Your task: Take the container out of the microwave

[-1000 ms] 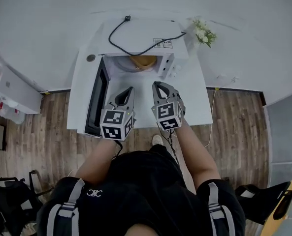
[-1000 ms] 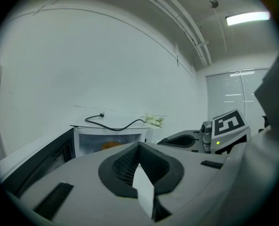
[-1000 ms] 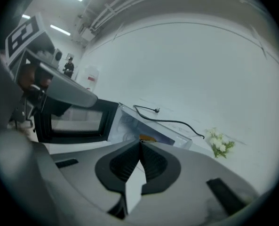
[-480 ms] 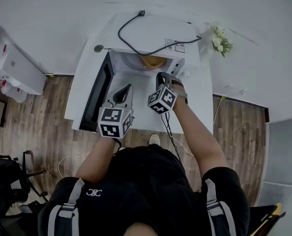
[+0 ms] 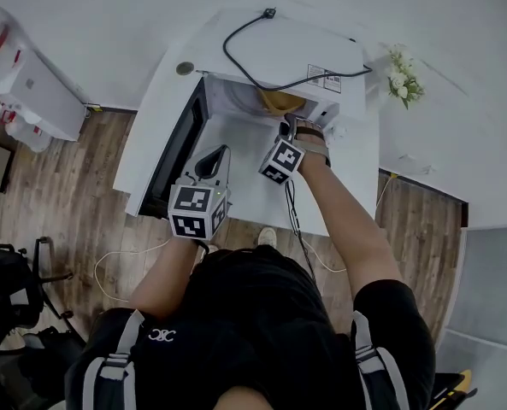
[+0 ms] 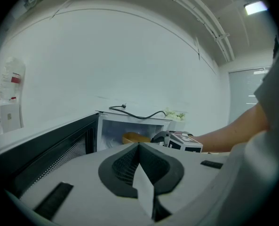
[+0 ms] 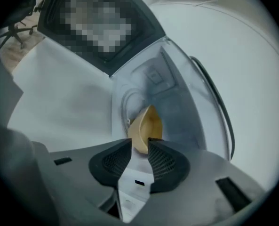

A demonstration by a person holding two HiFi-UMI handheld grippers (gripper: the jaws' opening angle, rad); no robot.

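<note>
A tan bowl-shaped container (image 5: 283, 102) sits inside the white microwave (image 5: 279, 54), whose door (image 5: 180, 152) hangs open to the left. My right gripper (image 5: 285, 131) is at the oven's mouth, rolled on its side. In the right gripper view its jaws (image 7: 138, 146) have just been opening and stand apart. The container (image 7: 146, 126) is just beyond the tips in line with the gap, and neither pad presses on it. My left gripper (image 5: 215, 162) hovers over the table in front of the door. Its jaws (image 6: 139, 147) are shut with nothing in them, and the container (image 6: 133, 137) shows ahead.
A black cable (image 5: 266, 62) lies across the microwave's top. A small bunch of white flowers (image 5: 404, 73) stands to its right on the white table (image 5: 236, 199). The dark door panel (image 6: 45, 149) runs along my left gripper's left side. White boxes (image 5: 31, 84) stand on the floor at far left.
My right gripper has moved forward to the microwave's opening, rolled onto its side, and its jaws have parted. The left gripper has sunk a little.
</note>
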